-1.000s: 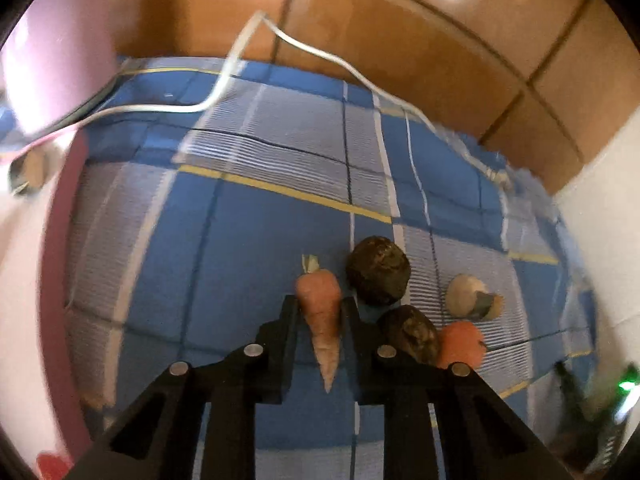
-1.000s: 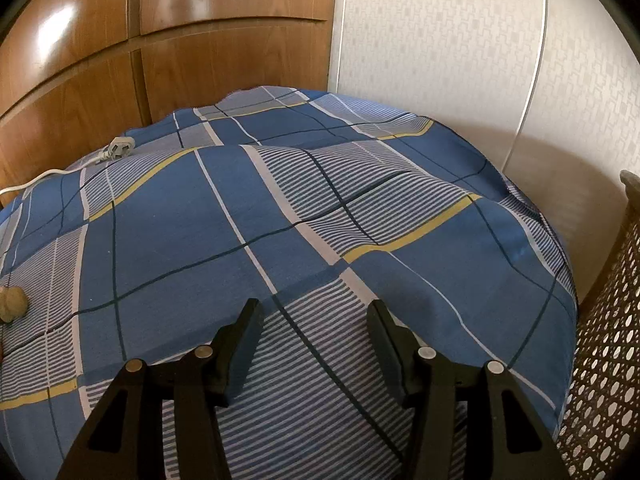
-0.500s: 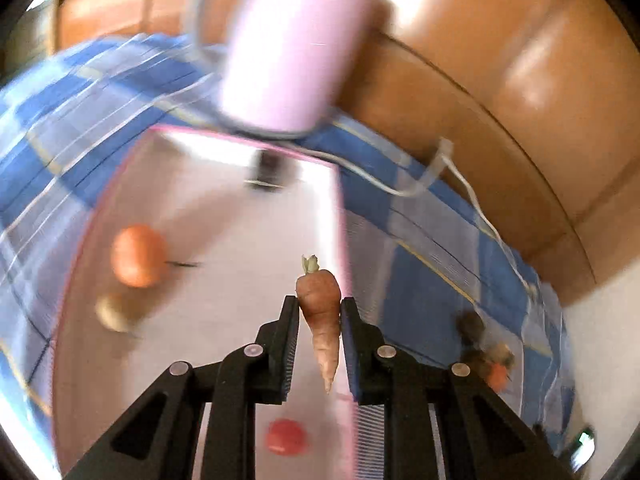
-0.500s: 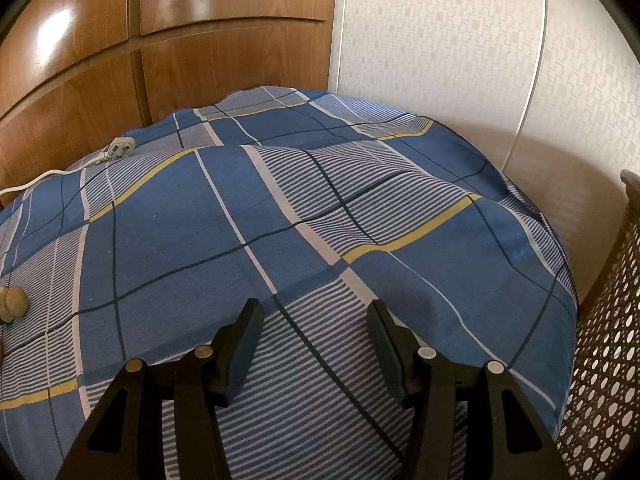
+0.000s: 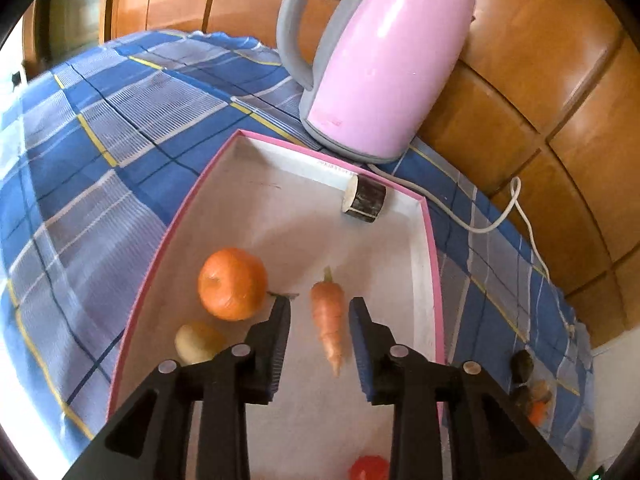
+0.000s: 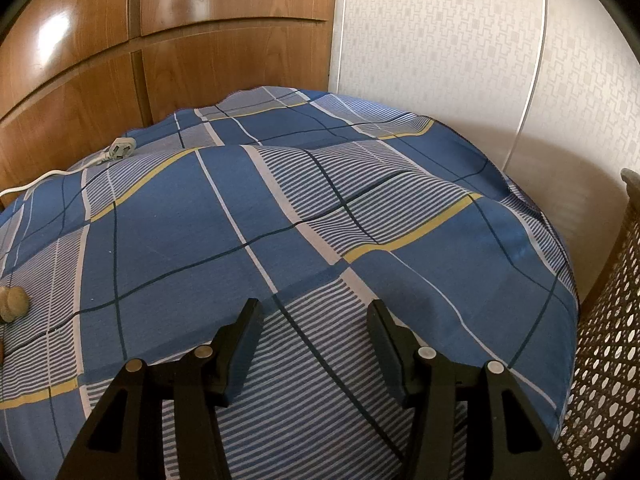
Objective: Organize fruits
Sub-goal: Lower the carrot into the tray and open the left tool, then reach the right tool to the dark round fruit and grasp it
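In the left wrist view my left gripper [image 5: 320, 312] is open over a white box with a pink rim [image 5: 434, 280]. A small carrot [image 5: 329, 316] lies between the spread fingers, touching neither. In the box are also an orange [image 5: 232, 284], a pale potato-like piece [image 5: 196, 342], a dark cut cylinder [image 5: 364, 199] and a red item [image 5: 368, 468]. Several dark and orange items [image 5: 528, 388] lie on the cloth at the far right. In the right wrist view my right gripper [image 6: 314, 320] is open and empty above the blue plaid cloth [image 6: 280, 200].
A pink kettle [image 5: 380, 68] stands behind the box, its white cord [image 5: 492, 220] trailing right. A plug [image 6: 122, 148] and a beige item [image 6: 12, 304] lie left in the right wrist view. A woven basket [image 6: 608, 340] stands at the right. Wooden panels are behind.
My left gripper swung left with the carrot from the cloth to over the box, then opened and let the carrot go into the box. The right gripper has not moved.
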`<state>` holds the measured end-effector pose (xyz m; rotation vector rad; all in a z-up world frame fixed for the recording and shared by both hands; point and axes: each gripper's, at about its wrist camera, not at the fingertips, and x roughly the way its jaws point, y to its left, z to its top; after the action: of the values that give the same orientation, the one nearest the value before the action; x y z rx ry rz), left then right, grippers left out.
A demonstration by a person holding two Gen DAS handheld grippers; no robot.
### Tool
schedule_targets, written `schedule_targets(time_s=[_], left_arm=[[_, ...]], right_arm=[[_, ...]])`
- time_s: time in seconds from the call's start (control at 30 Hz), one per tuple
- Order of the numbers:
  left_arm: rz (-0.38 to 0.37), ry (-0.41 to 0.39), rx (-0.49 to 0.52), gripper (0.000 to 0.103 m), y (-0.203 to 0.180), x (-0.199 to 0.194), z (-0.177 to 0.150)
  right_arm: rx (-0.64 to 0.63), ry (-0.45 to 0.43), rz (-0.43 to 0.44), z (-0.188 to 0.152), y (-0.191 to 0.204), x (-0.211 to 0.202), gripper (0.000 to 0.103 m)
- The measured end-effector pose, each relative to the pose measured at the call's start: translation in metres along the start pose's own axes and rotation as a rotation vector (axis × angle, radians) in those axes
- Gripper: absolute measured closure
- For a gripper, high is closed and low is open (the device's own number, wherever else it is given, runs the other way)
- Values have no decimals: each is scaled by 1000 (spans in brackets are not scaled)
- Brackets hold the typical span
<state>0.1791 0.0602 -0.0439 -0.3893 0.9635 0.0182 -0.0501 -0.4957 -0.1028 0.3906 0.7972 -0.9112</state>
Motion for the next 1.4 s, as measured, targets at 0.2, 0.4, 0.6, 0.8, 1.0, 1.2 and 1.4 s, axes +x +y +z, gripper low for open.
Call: schedule_targets(time_s=[0.2, 0.4, 0.6, 0.8, 1.0, 1.2, 1.4], left_arm=[[56, -19, 5, 72, 4, -20, -23], [72, -72, 59, 63, 4, -46, -46], [80, -104, 80, 55, 10, -68, -69], [93, -106, 77, 53, 20, -80, -91], [109, -124, 68, 44, 32, -88, -109], [124, -151, 66, 34, 39, -94, -124], [133, -136, 47, 31, 44, -90, -136]], right_arm=[[1, 0, 0, 0, 0, 0, 48], [0, 0, 1, 0, 0, 0, 48], [3, 0, 4, -1, 1, 0, 48], [3, 0, 4, -1, 0, 0, 48], [3, 0, 3, -1, 1, 0, 48], [1, 2, 2, -1, 1, 0, 48], [-1, 7, 3, 0, 1, 1, 48]])
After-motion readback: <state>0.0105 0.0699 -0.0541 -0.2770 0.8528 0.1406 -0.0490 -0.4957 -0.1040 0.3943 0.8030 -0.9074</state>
